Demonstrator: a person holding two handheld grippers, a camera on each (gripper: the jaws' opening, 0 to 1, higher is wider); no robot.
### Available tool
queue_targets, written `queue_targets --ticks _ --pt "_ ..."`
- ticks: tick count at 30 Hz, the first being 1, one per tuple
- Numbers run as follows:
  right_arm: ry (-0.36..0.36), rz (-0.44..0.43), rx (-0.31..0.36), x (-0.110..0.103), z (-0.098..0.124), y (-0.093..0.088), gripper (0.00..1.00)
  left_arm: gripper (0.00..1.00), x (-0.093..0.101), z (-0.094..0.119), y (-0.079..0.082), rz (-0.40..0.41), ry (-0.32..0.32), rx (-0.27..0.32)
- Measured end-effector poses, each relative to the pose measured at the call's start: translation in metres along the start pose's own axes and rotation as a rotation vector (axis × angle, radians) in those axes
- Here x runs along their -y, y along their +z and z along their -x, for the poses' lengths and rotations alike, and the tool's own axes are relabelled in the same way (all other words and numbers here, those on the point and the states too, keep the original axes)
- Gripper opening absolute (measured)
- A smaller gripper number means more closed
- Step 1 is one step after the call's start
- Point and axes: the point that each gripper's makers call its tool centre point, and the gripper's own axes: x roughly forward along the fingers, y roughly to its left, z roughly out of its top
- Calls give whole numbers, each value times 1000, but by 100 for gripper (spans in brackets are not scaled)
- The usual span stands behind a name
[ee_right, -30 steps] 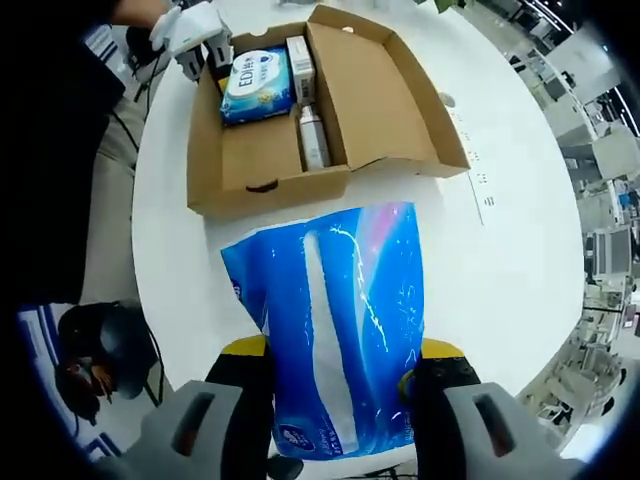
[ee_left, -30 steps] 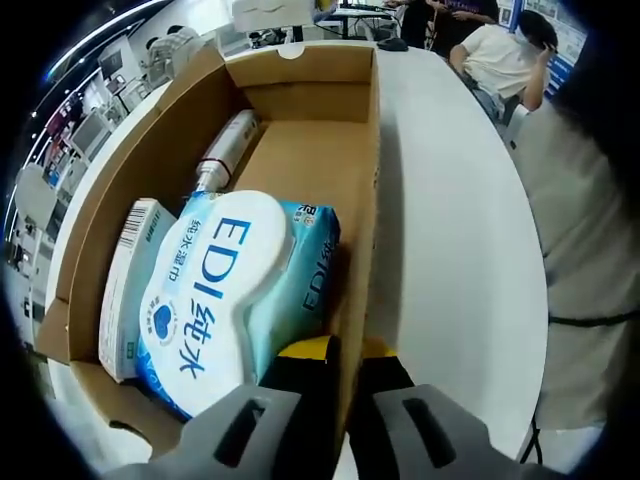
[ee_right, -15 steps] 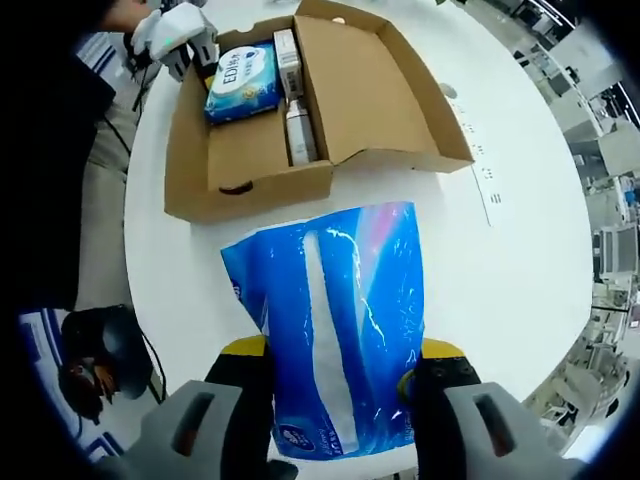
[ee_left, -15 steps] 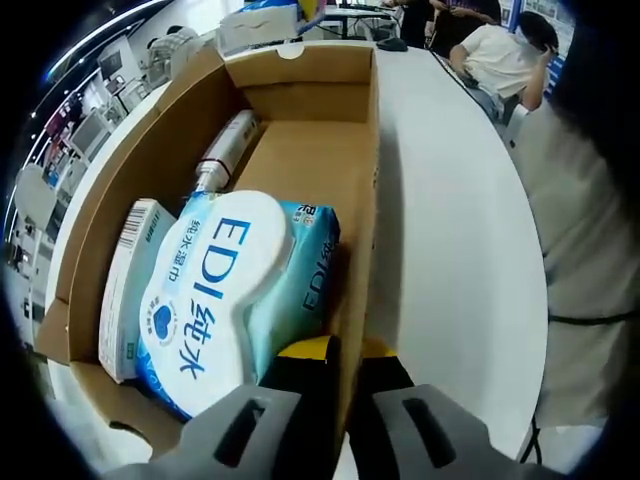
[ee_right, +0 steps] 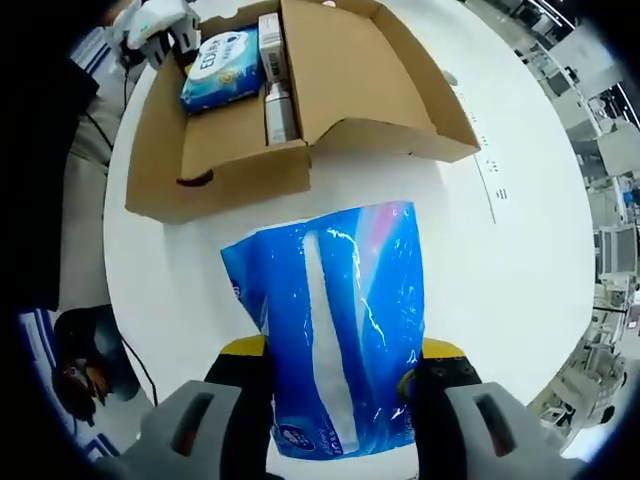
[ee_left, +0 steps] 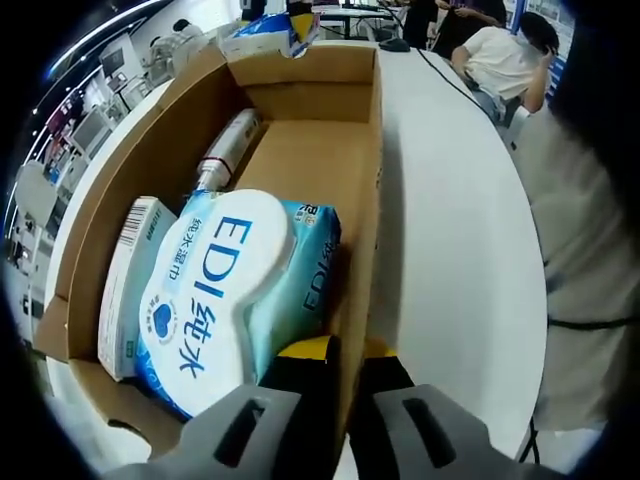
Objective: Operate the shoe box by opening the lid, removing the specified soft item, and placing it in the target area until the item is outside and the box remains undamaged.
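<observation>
The open cardboard shoe box (ee_left: pixel 375 150) lies on a white table (ee_left: pixel 460 230). In it are a blue-and-white wipes pack (ee_left: pixel 215 290), a small white carton (ee_left: pixel 125 285) and a slim bottle (ee_left: pixel 225 150). My left gripper (ee_left: pixel 340 395) is shut on the box's near side wall. My right gripper (ee_right: pixel 335 385) is shut on a blue plastic soft pack (ee_right: pixel 330 300), held above the table in front of the shoe box (ee_right: pixel 220 175). The lid (ee_right: pixel 380 90) lies folded back. The left gripper (ee_right: pixel 150 20) shows at the box's far corner. The blue pack (ee_left: pixel 270 25) peeks over the box's far wall.
The white table (ee_right: pixel 520 250) is round-edged, with open surface to the right of the box. A seated person (ee_left: pixel 505 55) is at the far end. The holder's pale clothing (ee_left: pixel 590 250) runs along the table edge. A dark object (ee_right: pixel 90 350) lies on the floor.
The right gripper has carried the blue pack further from the box, which slid up and left in its view. In the left gripper view the blue pack has appeared beyond the far wall.
</observation>
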Motion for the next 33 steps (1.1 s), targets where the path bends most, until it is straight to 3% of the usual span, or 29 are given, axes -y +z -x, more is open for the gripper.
queue_targets --ticks 14,33 --pt "16 24 -6 -1 -26 5 53 2 0 0 0 2 -1 0" --pt "24 49 -7 0 -44 5 54 2 -1 -1 1 6 -3 -1"
